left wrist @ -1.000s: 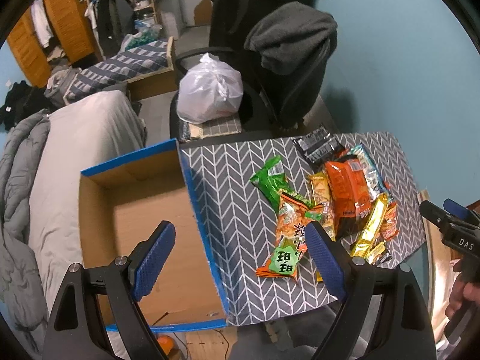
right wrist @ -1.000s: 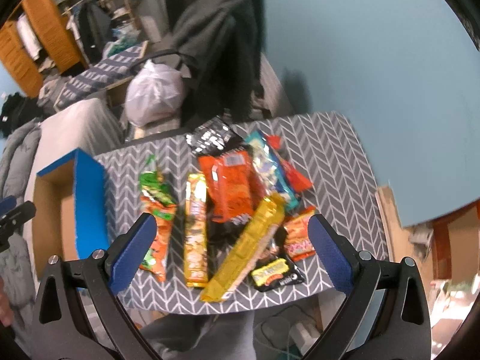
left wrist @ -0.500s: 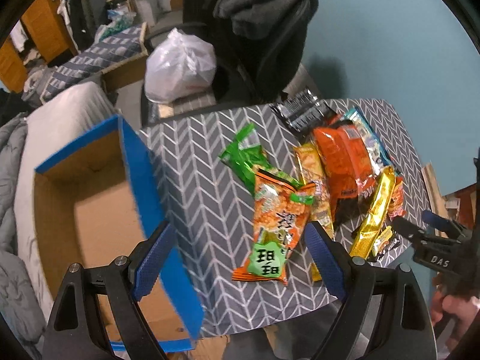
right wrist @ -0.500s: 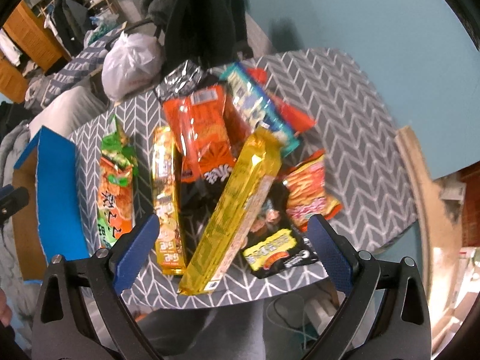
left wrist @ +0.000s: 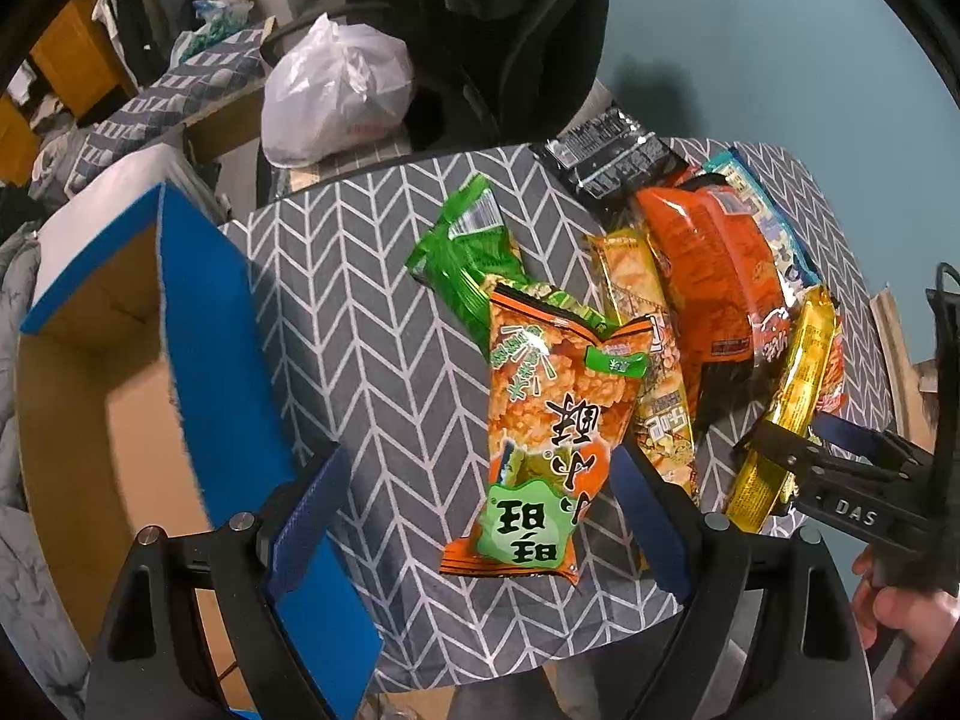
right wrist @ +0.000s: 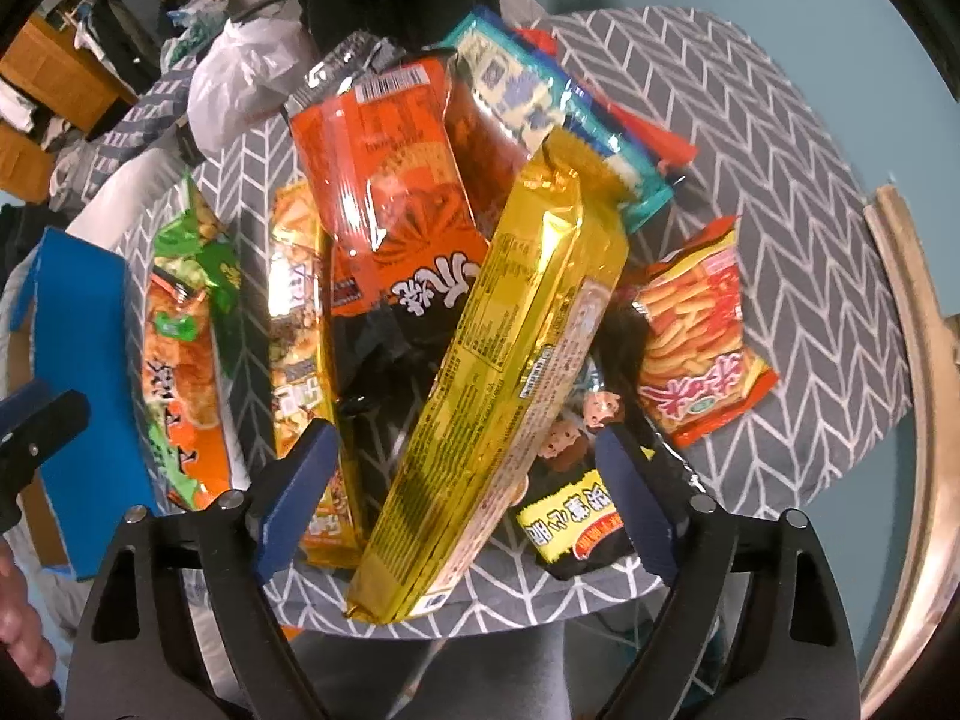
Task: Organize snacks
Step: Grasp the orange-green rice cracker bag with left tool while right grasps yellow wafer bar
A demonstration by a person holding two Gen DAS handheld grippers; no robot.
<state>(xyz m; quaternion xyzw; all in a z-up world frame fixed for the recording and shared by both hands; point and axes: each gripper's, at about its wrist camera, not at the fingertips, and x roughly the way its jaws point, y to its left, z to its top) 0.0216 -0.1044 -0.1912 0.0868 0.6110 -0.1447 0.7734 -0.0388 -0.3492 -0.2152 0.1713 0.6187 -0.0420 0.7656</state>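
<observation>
In the left wrist view the left gripper [left wrist: 477, 516] hangs with fingers wide and empty over the orange-green snack bag [left wrist: 552, 414] on the bench [left wrist: 372, 324], beside the blue cardboard box [left wrist: 204, 324]. In the right wrist view the right gripper [right wrist: 462, 495] straddles the gold packet [right wrist: 510, 360]; its fingers have just been closing but are not yet pressing it. This looks like the reach-to-grasp step; next, each must close on its packet and carry it toward the box.

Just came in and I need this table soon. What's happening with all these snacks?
A person is sorting them with two handheld grippers. The right gripper, jaws just closing, straddles the long gold packet without pinching it yet. The left gripper hangs open over the orange-and-green bag. The blue box looks empty.
</observation>
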